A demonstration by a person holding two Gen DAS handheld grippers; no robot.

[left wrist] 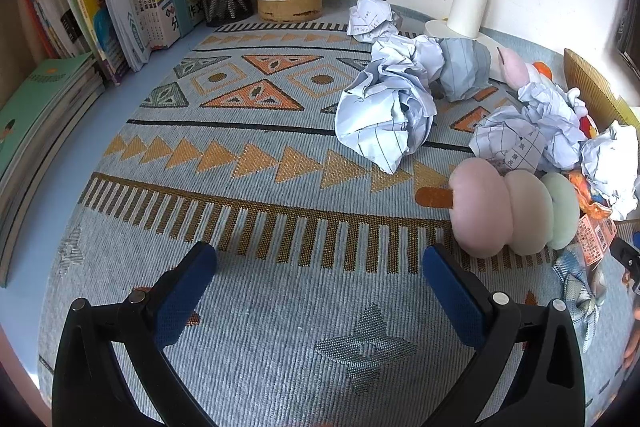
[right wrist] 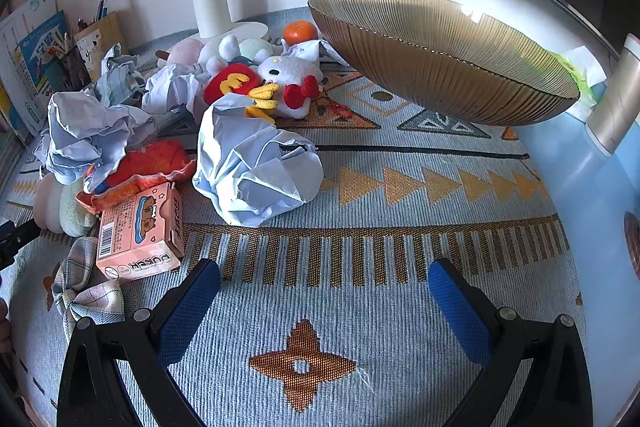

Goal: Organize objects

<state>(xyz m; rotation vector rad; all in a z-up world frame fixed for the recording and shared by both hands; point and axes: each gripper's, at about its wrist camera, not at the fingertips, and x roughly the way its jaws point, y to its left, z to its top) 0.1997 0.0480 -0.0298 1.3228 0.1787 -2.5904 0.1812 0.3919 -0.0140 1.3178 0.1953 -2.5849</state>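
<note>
Both claws, left point(left wrist: 320, 259) and right point(right wrist: 324, 275), are spread wide, nothing gripped. Paper balls point(right wrist: 256, 171), toys point(right wrist: 288, 83) and box point(right wrist: 140, 235) are scattered ahead-left of right claw; bowl point(right wrist: 440, 75) ahead-right is seen empty. Sorting is judged barely begun.

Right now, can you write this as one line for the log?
left gripper: open, empty | right gripper: open, empty | crumpled paper, plush toys, pink card box: scattered on mat | gold bowl: empty

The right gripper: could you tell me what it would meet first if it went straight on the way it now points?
The right gripper is open over bare mat. Straight ahead the way looks free up to the ribbed gold bowl, though depth is hard to judge; the crumpled paper lies just left.
</note>
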